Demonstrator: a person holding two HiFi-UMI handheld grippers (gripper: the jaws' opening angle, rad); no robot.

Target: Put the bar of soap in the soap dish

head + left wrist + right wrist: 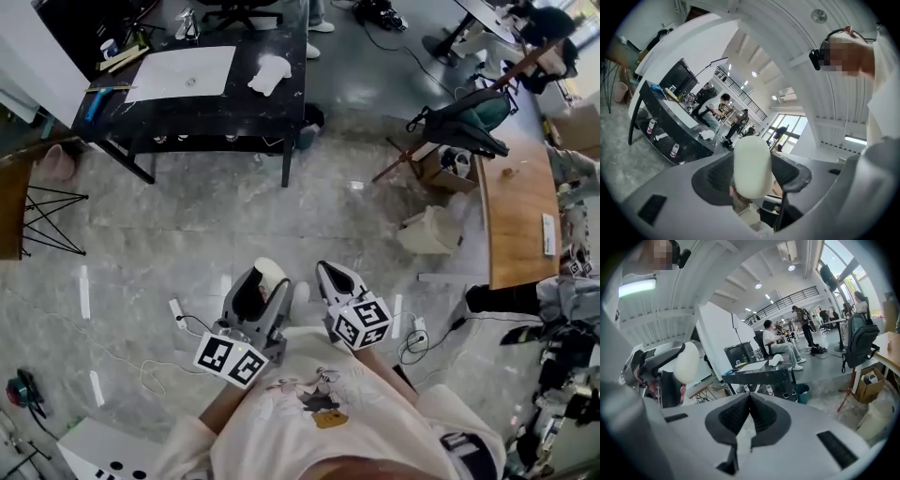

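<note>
one smooth rounded soap bar (751, 164) in left claw (263, 289)

The person holds both grippers side by side close before the chest, pointing forward, the left gripper (263, 285) with jaws wide and pressed on the soap (751, 164), the right gripper (335, 277) tipped slightly downward, jaws closed together, empty.

No legible text, label or number anywhere in view.
</note>
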